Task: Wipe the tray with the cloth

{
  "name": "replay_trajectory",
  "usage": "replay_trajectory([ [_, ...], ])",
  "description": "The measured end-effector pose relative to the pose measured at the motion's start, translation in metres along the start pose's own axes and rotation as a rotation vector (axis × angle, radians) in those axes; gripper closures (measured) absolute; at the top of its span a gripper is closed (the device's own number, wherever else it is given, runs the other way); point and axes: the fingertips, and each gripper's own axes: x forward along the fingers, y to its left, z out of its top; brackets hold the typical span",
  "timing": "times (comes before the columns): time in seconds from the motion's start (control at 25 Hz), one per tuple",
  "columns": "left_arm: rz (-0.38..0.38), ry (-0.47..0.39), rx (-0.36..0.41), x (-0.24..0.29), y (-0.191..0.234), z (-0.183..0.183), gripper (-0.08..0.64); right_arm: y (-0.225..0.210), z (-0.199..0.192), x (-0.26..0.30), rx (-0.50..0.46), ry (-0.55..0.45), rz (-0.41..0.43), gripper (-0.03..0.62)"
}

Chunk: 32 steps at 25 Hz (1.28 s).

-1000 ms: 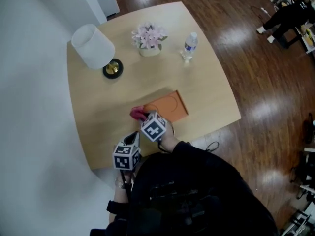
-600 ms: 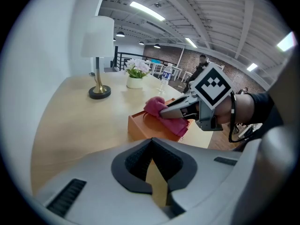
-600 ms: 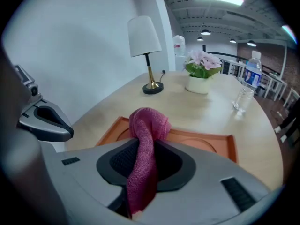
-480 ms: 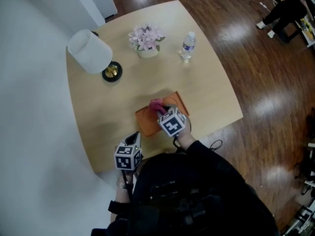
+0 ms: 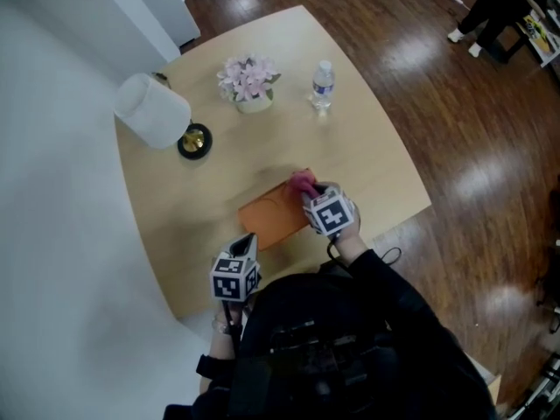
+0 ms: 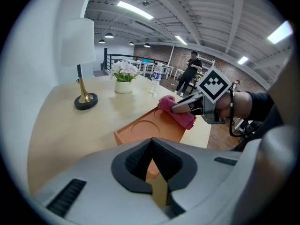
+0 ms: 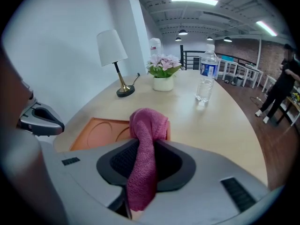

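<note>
The right claw [image 5: 310, 191], clenched on the bunched pink terry cloth [image 5: 303, 180], has dragged it across the flat orange rectangular tray [image 5: 267, 221], which now lies mostly to its left. That looks like one wiping pass done. The left claw [image 6: 151, 144], closed on nothing, hangs just short of the tray's other end.

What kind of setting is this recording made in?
Probably an open loft-style workspace: exposed ceiling beams with strip lights, a brick wall, and a wooden table bearing a lamp and flowers.

Clad in black long sleeves [image 5: 389, 283]. Grey-shelled left hand-held gripper [image 6: 151, 149] and right hand-held gripper [image 6: 176, 109], black ribbed pads [image 6: 136, 161], white cubes [image 5: 233, 278] with black square markers, black wrist cable [image 6: 230, 121].
</note>
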Motion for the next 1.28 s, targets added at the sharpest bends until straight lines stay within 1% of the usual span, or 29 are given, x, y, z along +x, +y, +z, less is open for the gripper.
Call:
replay_trajectory([
  [0.2,-0.012,0.010,0.024,0.006,-0.008,0.006,0.558,-0.012,0.007,-0.025,0.042,-0.061,0.001,0.485],
  [0.32,-0.018,0.010,0.036,0.009,-0.013,0.012,0.558,-0.034,0.010,-0.047,0.077,-0.123,-0.018,0.485],
  [0.4,-0.022,0.011,0.045,0.013,-0.017,0.016,0.558,-0.050,0.002,-0.059,0.115,-0.137,-0.026,0.485],
  [0.48,-0.030,0.011,0.058,0.019,-0.022,0.021,0.558,-0.066,-0.016,-0.065,0.155,-0.123,-0.028,0.485],
  [0.56,-0.042,0.024,0.072,0.028,-0.029,0.025,0.558,-0.077,-0.037,-0.064,0.176,-0.087,-0.024,0.485],
  [0.68,-0.054,0.056,0.090,0.045,-0.036,0.029,0.558,-0.083,-0.060,-0.055,0.171,-0.035,0.003,0.485],
  [0.76,-0.061,0.072,0.094,0.057,-0.039,0.034,0.558,-0.086,-0.063,-0.047,0.174,-0.020,0.026,0.485],
  [0.92,-0.067,0.104,0.090,0.080,-0.049,0.042,0.558,-0.093,-0.044,-0.029,0.200,-0.028,0.095,0.485],
  [1.08,-0.055,0.133,0.100,0.088,-0.057,0.048,0.558,-0.095,-0.007,-0.007,0.163,-0.042,0.179,0.485],
  [1.2,-0.035,0.161,0.096,0.093,-0.057,0.042,0.558,-0.099,0.017,0.013,0.150,-0.044,0.219,0.485],
  [1.28,-0.016,0.177,0.080,0.098,-0.054,0.036,0.558,-0.096,0.025,0.026,0.169,-0.032,0.258,0.485],
])
